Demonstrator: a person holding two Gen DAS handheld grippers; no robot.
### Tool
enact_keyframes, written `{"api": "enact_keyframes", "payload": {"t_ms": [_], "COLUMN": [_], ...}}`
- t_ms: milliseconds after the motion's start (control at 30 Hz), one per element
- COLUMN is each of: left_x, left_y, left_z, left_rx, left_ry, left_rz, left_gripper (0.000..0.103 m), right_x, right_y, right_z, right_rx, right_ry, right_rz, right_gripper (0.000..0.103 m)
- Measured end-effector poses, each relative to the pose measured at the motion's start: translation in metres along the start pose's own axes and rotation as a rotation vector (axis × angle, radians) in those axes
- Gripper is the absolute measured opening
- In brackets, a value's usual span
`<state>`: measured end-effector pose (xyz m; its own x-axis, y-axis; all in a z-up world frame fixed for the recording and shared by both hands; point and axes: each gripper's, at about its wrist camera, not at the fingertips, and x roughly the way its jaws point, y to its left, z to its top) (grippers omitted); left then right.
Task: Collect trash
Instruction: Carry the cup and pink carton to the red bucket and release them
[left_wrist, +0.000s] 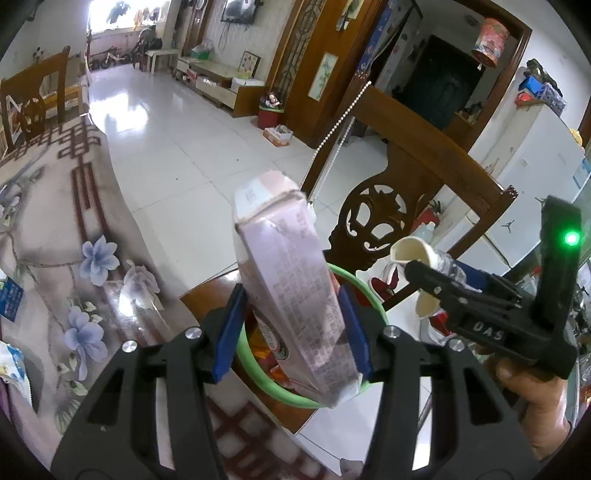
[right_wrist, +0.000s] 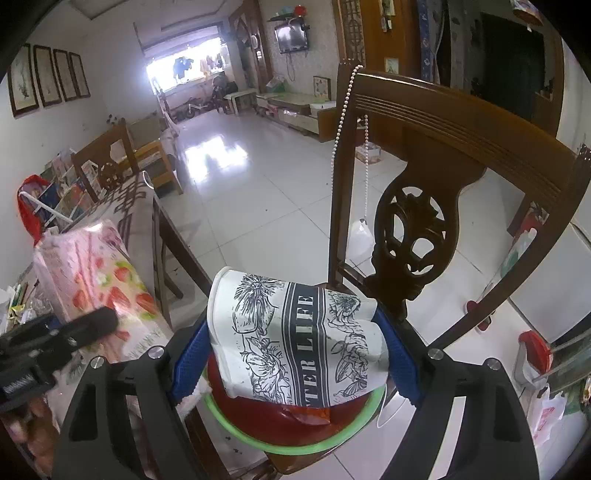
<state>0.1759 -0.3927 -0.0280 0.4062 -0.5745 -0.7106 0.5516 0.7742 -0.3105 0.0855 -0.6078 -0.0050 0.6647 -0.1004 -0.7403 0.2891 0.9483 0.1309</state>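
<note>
Two grippers hang over a green-rimmed bin: left gripper clamps a pink milk carton, right gripper grips a crushed printed paper cup; carved wooden chair back just beyond.

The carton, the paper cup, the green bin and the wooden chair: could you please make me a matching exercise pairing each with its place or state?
Things:
1. carton
2. paper cup
3. green bin
4. wooden chair

Places or states:
A. crumpled, in the right gripper
B. on the chair seat, holding wrappers
C. in the left gripper
D. bead string draped over its backrest

Pairs: 1-C, 2-A, 3-B, 4-D
</note>
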Motion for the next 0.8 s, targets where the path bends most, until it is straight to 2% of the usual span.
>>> {"api": "enact_keyframes", "payload": {"t_ms": [200, 267, 300, 367, 433, 500, 633, 800], "left_x": [0.009, 0.012, 0.01, 0.008, 0.007, 0.003, -0.009, -0.028], "left_y": [-0.003, -0.002, -0.001, 0.001, 0.005, 0.01, 0.022, 0.033], "left_z": [0.004, 0.007, 0.008, 0.009, 0.008, 0.007, 0.007, 0.005], "left_rx": [-0.031, -0.056, -0.063, -0.069, -0.09, -0.11, -0.151, -0.148], "left_ry": [0.017, 0.024, 0.014, 0.005, 0.01, 0.002, -0.012, -0.036], "left_rz": [-0.027, -0.036, -0.035, -0.025, -0.041, -0.045, -0.041, -0.027], "left_gripper": [0.05, 0.067, 0.08, 0.088, 0.094, 0.097, 0.097, 0.098], "right_x": [0.003, 0.004, 0.004, 0.003, 0.0, -0.001, 0.0, -0.004], "right_y": [-0.004, -0.007, -0.008, -0.009, -0.005, -0.002, 0.0, 0.006], "right_z": [0.001, 0.002, 0.002, 0.002, 0.002, 0.003, 0.003, 0.005], "right_rx": [0.014, 0.028, 0.035, 0.043, 0.036, 0.027, 0.041, 0.033], "right_ry": [0.007, 0.017, 0.019, 0.015, -0.001, -0.002, -0.008, -0.029], "right_rz": [0.004, -0.001, -0.003, 0.003, -0.005, 0.002, 0.009, 0.008], "right_gripper": [0.08, 0.081, 0.082, 0.095, 0.095, 0.096, 0.096, 0.096]}}
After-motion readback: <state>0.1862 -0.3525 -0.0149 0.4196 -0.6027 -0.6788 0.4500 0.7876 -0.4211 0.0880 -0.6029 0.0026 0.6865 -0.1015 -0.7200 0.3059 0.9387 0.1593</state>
